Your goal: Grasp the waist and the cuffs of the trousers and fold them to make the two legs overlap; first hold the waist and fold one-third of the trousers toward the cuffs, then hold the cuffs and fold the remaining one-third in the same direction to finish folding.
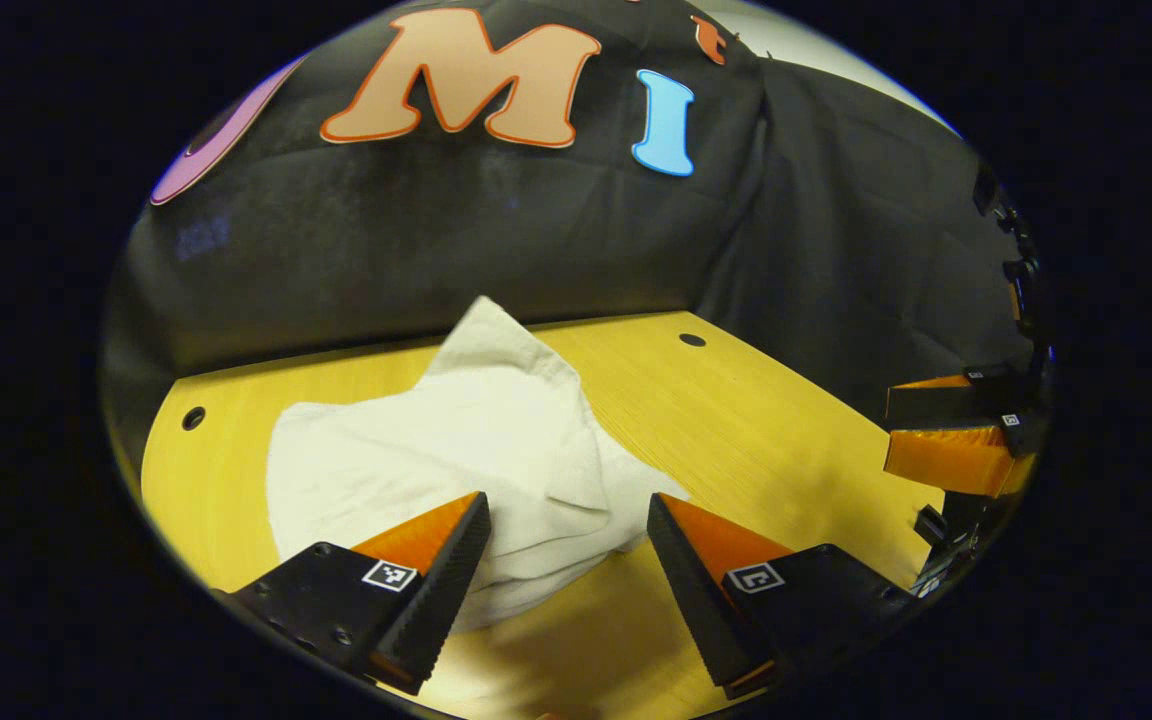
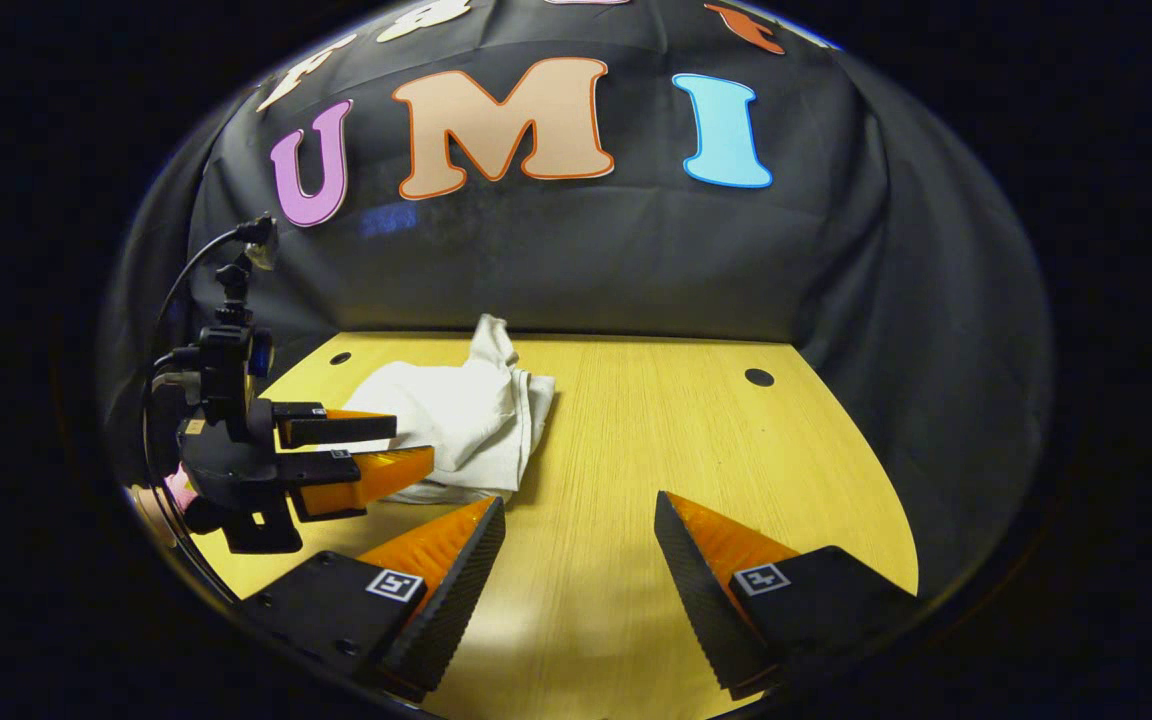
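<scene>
While nothing is held, the items stand as follows.

Table (image 2: pixel 636 450): pale wood with small round holes near its far corners, bare over its right half.

Trousers (image 1: pixel 456 450): pale cloth, lying in a rumpled heap on the table's left part, toward the far edge. One corner stands up in a peak near the back. Layers lie over each other at the heap's right side in the right gripper view, but no neat fold lines, waist or cuffs can be told apart. Judged state: not a tidy finished packet; whether the legs are already laid one on the other cannot be told. The two folds by thirds look still to be done, or at least to be squared up.

Left gripper (image 1: pixel 566 570): jaws wide apart and gripping nothing, poised at the near edge of the heap, with the left finger against or just over the cloth. In the right gripper view, the same left gripper (image 2: pixel 386 448) shows side-on, fingers parted, reaching over the heap's near edge.

Right gripper (image 2: pixel 576 570): jaws wide apart, nothing between them, over bare table to the right of the heap and apart from it. In the left gripper view, the right gripper (image 1: pixel 936 440) shows at the right edge, clear of the cloth.
</scene>
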{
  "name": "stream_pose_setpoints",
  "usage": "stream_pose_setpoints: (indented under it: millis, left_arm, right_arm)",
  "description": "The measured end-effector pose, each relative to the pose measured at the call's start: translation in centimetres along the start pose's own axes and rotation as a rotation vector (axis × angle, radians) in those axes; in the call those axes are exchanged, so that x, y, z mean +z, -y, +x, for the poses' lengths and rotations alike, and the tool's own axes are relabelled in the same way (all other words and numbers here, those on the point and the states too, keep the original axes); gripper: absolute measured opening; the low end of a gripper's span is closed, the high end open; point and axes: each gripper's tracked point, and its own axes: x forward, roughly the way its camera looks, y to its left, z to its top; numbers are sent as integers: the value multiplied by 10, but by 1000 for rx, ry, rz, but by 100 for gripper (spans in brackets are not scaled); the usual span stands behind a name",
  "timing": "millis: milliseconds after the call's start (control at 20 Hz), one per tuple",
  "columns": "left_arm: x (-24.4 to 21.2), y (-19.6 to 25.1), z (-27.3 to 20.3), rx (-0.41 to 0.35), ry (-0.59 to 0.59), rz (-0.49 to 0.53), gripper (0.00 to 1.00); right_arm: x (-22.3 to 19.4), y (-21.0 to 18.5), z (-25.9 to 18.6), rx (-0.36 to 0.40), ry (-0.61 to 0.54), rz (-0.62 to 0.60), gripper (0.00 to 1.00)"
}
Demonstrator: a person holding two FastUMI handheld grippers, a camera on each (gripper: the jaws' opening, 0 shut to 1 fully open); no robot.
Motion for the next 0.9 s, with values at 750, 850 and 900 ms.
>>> stream_pose_setpoints:
  millis: [750, 850, 900]
  left_arm:
    - [50, -76, -161, 189, 170, -71, 95]
    - [48, -84, -176, 211, 180, -93, 95]
    - [47, -88, -182, 221, 181, -110, 95]
  right_arm:
    - [58, -98, -30, 59, 190, -16, 98]
    - [61, -104, -38, 58, 213, -18, 98]
    - [58, -107, -42, 61, 216, -15, 98]
